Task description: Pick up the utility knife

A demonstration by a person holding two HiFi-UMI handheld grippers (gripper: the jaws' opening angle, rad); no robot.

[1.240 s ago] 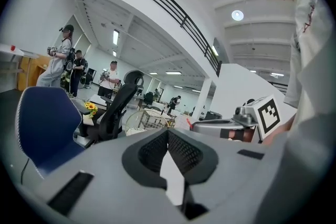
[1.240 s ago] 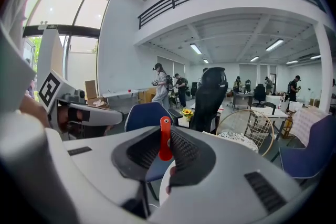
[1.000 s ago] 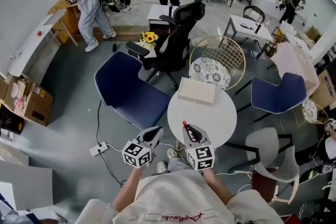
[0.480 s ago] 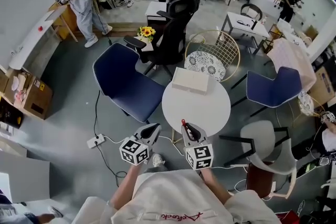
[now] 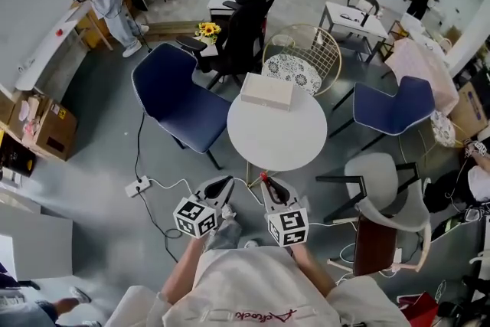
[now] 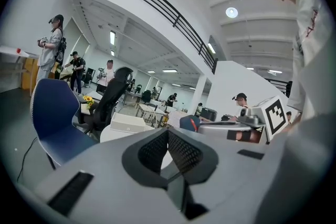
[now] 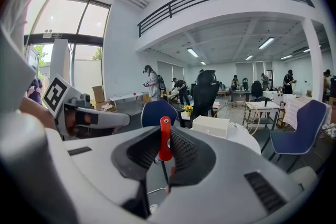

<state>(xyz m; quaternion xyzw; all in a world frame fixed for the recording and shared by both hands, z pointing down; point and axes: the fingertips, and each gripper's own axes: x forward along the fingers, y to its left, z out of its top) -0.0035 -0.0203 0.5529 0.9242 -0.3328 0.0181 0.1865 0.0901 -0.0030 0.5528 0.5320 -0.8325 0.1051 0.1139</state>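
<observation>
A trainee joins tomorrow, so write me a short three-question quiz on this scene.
1. True or false: the right hand-held gripper is shut on a red utility knife.
2. What lies on the round white table? A) a white box B) a laptop C) a mug
3. Fill in: the left hand-held gripper has its jaws together and holds ____.
Key: 1 true; 2 A; 3 nothing.
</observation>
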